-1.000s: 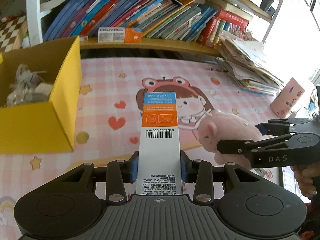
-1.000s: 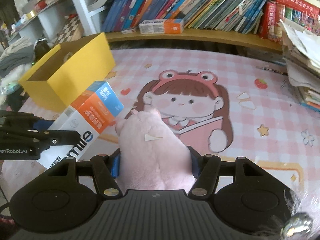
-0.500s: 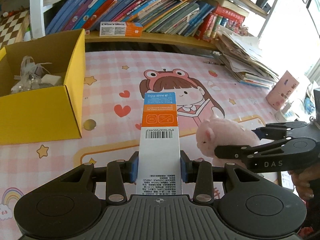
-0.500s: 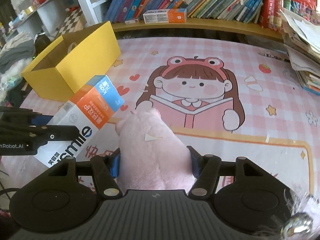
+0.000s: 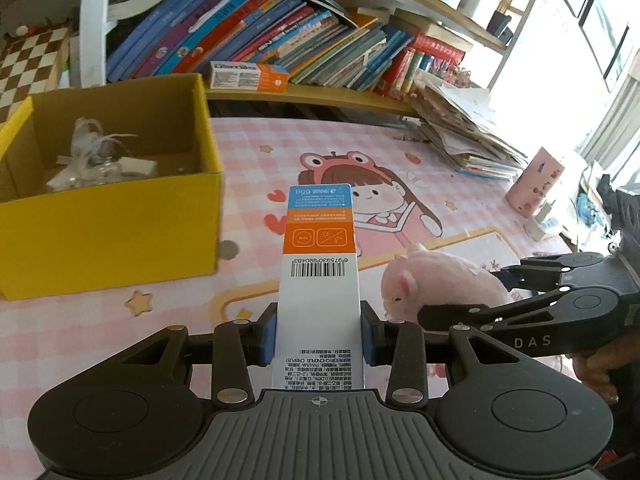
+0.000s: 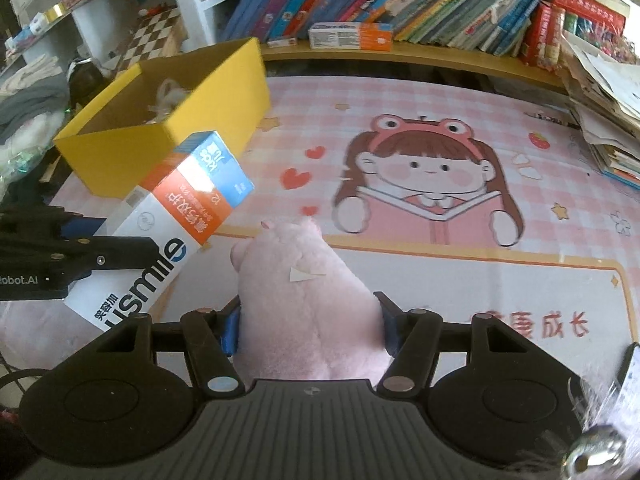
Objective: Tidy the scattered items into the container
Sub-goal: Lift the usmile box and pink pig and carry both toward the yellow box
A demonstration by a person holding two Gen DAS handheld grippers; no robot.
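My left gripper (image 5: 319, 340) is shut on a white, orange and blue toothpaste box (image 5: 319, 264) and holds it above the pink mat; the box also shows in the right wrist view (image 6: 176, 220). My right gripper (image 6: 310, 330) is shut on a pink plush pig (image 6: 304, 304), seen in the left wrist view (image 5: 440, 284) right of the box. The open yellow cardboard box (image 5: 112, 216) stands to the left, ahead of both grippers, with a clear wrapped item (image 5: 92, 156) inside. It also shows in the right wrist view (image 6: 224, 92).
A bookshelf (image 5: 280, 48) runs along the back, with a second toothpaste box (image 5: 248, 76) on its ledge. A stack of papers (image 5: 460, 136) and a pink cup (image 5: 534, 184) sit at the right. The cartoon mat (image 6: 440, 184) covers the table.
Both grippers have risen and moved left toward the yellow box, each keeping its hold. The yellow box now looks nearer and its inside shows more.
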